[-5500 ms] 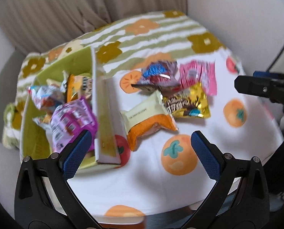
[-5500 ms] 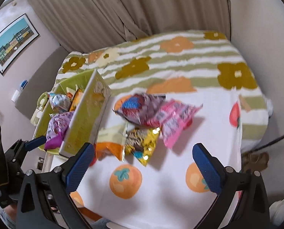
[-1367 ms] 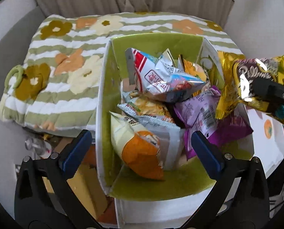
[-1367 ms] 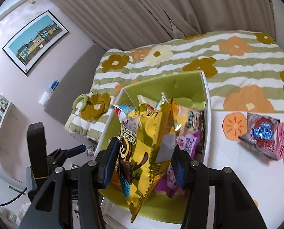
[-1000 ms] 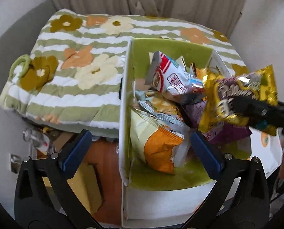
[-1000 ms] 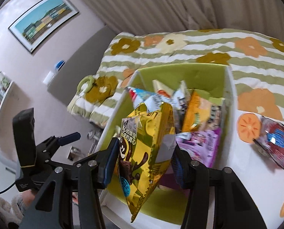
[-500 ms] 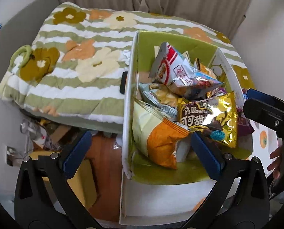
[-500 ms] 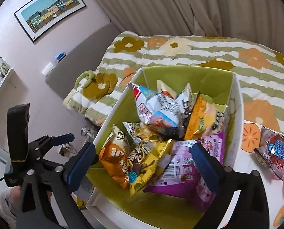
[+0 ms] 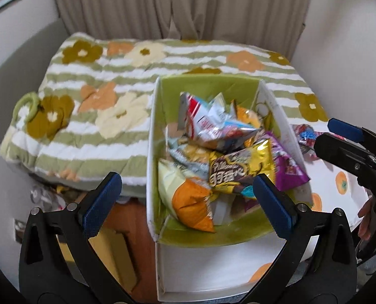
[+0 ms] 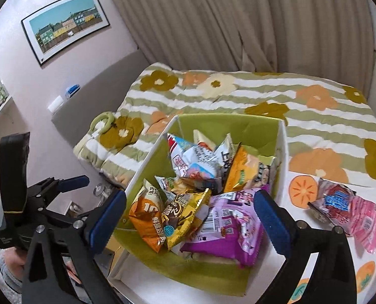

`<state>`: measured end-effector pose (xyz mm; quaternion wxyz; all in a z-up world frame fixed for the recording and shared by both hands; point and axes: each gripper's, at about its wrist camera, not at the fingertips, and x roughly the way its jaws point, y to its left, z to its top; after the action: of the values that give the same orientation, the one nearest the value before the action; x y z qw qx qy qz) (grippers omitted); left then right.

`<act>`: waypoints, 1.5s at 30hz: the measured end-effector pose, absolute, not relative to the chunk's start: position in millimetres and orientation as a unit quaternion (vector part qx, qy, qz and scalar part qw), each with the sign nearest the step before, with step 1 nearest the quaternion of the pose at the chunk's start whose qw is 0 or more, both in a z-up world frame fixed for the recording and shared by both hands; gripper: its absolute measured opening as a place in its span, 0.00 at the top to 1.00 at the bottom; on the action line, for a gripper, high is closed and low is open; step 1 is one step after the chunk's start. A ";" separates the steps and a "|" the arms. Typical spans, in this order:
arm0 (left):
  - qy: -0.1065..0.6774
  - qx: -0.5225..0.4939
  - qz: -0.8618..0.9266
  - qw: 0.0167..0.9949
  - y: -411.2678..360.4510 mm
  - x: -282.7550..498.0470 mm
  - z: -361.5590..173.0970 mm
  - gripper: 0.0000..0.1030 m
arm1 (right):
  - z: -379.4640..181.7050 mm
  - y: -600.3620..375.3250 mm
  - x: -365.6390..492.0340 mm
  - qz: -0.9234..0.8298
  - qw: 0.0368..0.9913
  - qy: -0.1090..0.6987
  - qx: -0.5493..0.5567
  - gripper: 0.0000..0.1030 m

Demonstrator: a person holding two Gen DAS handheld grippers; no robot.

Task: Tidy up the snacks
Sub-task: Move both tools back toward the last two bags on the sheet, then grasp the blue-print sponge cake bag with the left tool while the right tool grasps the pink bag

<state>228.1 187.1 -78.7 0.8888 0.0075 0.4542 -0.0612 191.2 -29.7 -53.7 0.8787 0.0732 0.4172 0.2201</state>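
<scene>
A green-lined box [image 10: 284, 136] with white outer walls is seen at the edge of a table [image 10: 276, 273] covered with a white cloth printed with orange fruit. The box is filled with snack packets: a gold packet [image 10: 185, 215] lies on top near the front, touching an orange packet [image 10: 147, 217] on one side and a purple packet [image 10: 228, 225] on the other, while a white and red packet [image 10: 190, 162] rests further back. The right gripper [image 10: 188, 220] is held above the front of the box with its jaws spread wide and nothing between the pads. The left gripper [image 9: 185, 200] is likewise seen wide open and empty over the near corner of the box. Outside the box, a dark packet with a blue label [image 10: 334, 200] and a pink packet [image 10: 367, 217] lie touching each other on the cloth. Behind the table, a bed with a striped flowered quilt [image 10: 238, 93] is seen in front of beige curtains [image 10: 238, 20], and a framed picture [image 10: 66, 22] hangs on the wall.
</scene>
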 end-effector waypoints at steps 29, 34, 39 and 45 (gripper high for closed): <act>0.461 0.057 -0.202 0.862 -83.4 279.1 -78.9 0.00 | -54.0 -297.3 148.9 -0.001 0.893 0.425 0.150 0.03; 0.500 0.047 -0.178 0.846 -131.1 317.5 -113.6 0.00 | -91.1 -344.0 175.1 0.016 0.865 0.465 0.187 0.03; 0.540 0.051 -0.150 0.827 -162.5 351.8 -160.8 0.00 | -144.9 -376.7 203.9 0.042 0.827 0.511 0.231 0.03; 0.577 0.071 -0.122 0.805 -185.4 382.2 -220.1 0.00 | -198.2 -382.4 228.3 0.069 0.801 0.540 0.248 0.03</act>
<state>382.2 -185.4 -220.1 0.8047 0.0713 0.5767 -0.1217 228.3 -382.4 -198.2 0.8014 0.2480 0.5399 0.0692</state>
